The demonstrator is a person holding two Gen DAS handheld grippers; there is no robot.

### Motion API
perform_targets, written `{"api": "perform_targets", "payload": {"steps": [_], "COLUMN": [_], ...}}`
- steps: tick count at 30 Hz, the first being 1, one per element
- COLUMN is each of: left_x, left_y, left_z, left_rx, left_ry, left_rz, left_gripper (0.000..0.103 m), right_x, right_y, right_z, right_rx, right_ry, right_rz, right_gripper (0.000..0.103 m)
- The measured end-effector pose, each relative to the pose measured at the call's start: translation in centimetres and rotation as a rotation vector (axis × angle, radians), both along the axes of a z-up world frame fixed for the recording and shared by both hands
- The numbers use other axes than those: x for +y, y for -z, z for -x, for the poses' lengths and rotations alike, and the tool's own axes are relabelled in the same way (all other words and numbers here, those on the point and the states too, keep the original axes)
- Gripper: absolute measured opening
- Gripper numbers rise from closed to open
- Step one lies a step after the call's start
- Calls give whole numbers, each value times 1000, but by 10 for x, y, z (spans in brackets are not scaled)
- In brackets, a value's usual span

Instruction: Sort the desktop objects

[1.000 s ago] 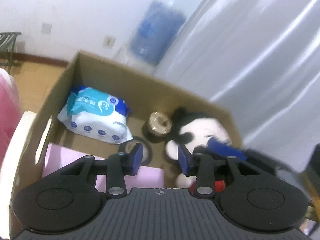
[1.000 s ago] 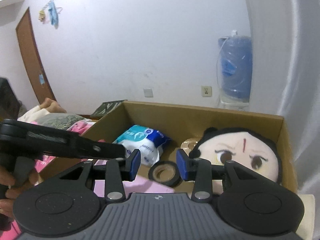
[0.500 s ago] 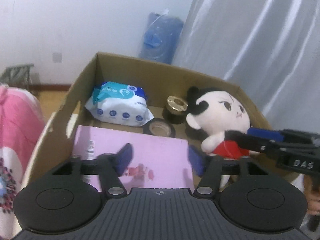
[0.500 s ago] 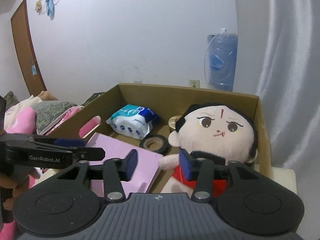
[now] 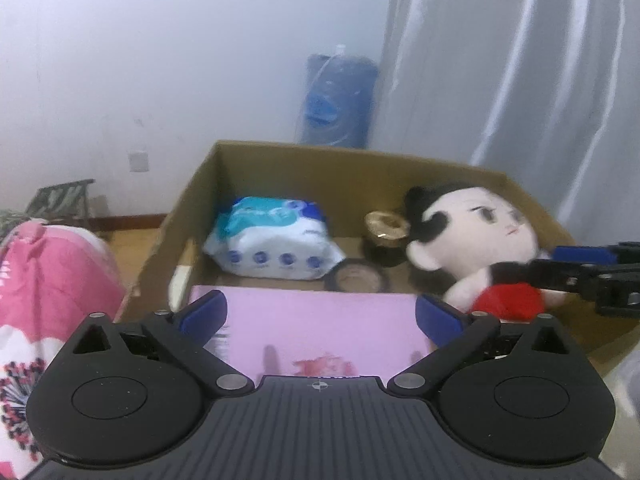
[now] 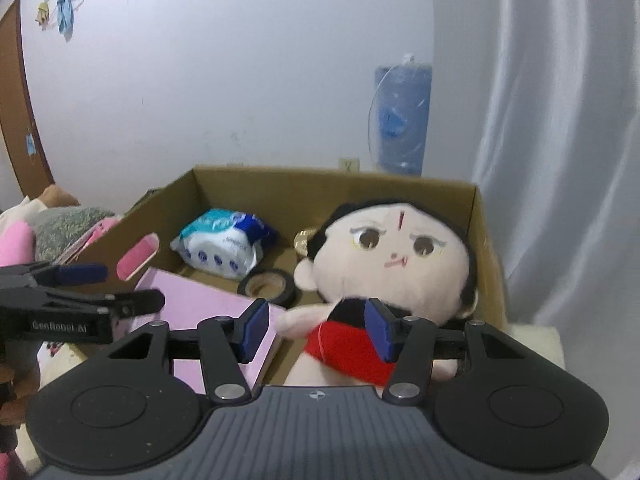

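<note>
Above the brown cardboard box [image 5: 360,168], the left gripper [image 5: 320,316] had just spread wide, empty, over the flat pink book [image 5: 320,328]; the right gripper [image 6: 316,330] stood half-open astride the red-bodied plush doll [image 6: 396,256], pads apparently not pressing.

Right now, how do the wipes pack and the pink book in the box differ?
The wipes pack is puffy, white and blue, and sits at the back of the cardboard box. The pink book is flat, plain pink and rigid-looking, and lies at the front, nearest the grippers. The pack looks smaller in footprint; the book covers much of the front floor. Both lie inside the box, and neither is gripped.
</note>
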State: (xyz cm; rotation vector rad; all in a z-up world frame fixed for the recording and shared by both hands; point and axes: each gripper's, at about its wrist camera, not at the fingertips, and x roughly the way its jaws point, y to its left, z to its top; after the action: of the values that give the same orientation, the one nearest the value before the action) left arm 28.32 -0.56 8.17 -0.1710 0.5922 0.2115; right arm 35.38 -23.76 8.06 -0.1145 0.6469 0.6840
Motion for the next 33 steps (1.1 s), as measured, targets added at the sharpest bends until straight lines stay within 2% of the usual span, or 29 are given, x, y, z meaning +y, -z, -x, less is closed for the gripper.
{"api": "perform_targets", "payload": {"steps": [4,11,15,22,25,30,33], "left_x": [2,-6,-16,-28,-29,-26,-26], "left_y": [-2,-10,-18,-23,-22,-24,-27], "left_z": [6,25,35,37,40,45,46], "left_rx": [-9,15,14,-1,-10,-19,3], "left_ry": [19,-42,-48,-67,-74,-90,-118], "left_rz": [10,-28,-65,-139,-123,-51,-54], "left_gripper": [102,102,102,103,103,103,103], "right_x": [1,-5,-9,-13,-15,-18,-19], "right_y": [-1,-7,-11,-14,-16,-16,-16], "right_z": [9,30,41,47,49,51,53], "right_rx": [-1,10,-2,-2,-4,-10,-10], "right_ry": [-22,-58,-66,-70,-69,-64,-65], "right_rz": [6,-35,-47,-51,-58,-56,-59], "right_gripper": [56,57,60,61,61,61,61]}}
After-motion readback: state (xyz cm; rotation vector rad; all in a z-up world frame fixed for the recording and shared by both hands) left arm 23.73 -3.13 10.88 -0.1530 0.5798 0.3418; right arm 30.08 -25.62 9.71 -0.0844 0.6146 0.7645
